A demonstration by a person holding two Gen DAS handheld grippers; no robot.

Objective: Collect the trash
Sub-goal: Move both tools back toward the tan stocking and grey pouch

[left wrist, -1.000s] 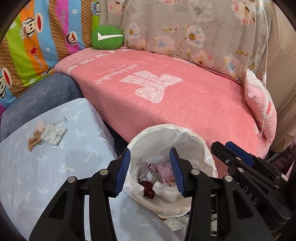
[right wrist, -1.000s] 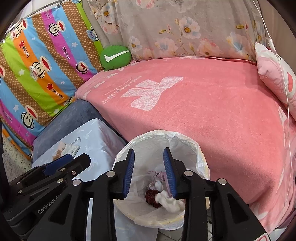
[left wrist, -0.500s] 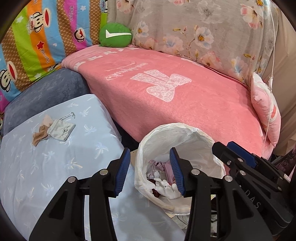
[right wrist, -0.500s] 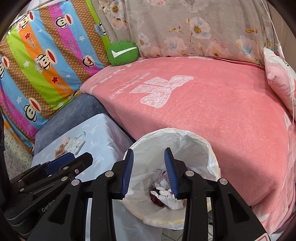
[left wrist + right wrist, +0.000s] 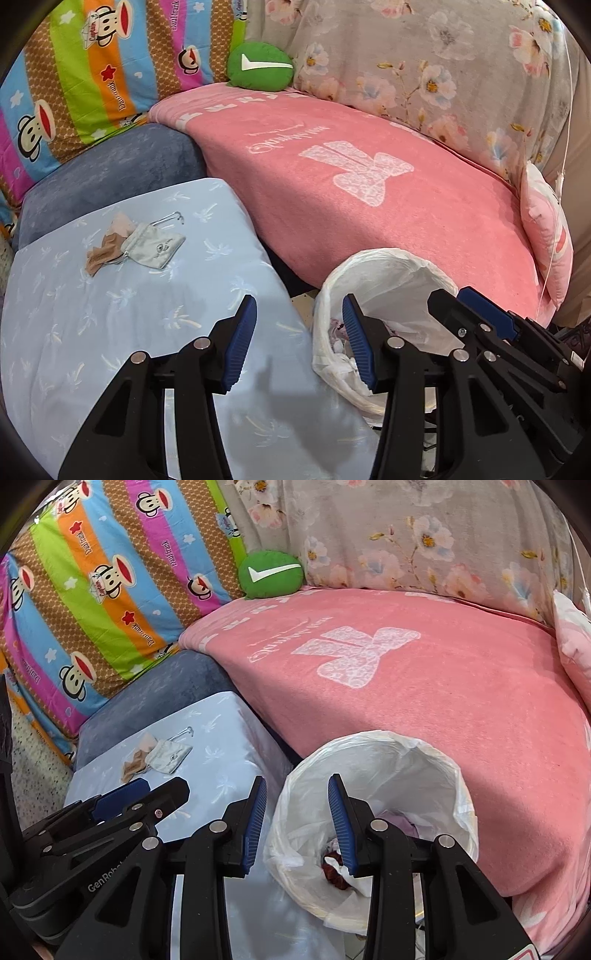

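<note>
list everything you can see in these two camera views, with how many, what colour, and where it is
trash bin: one, white liner, on floor beside bed, partly filled
drawstring pouch: one, grey, on light blue table
crumpled tan scrap: one, touching the pouch
metal hook: one, behind pouch
light blue table cover: one, palm print
pink blanket: one, on bed
green cushion: one, white tick, back corner
left gripper: black, blue pads, opening, empty
right gripper: open, empty, over bin

"GenRob" on the left gripper (image 5: 136, 805); "Paul Frank" on striped cushion (image 5: 92, 590).
</note>
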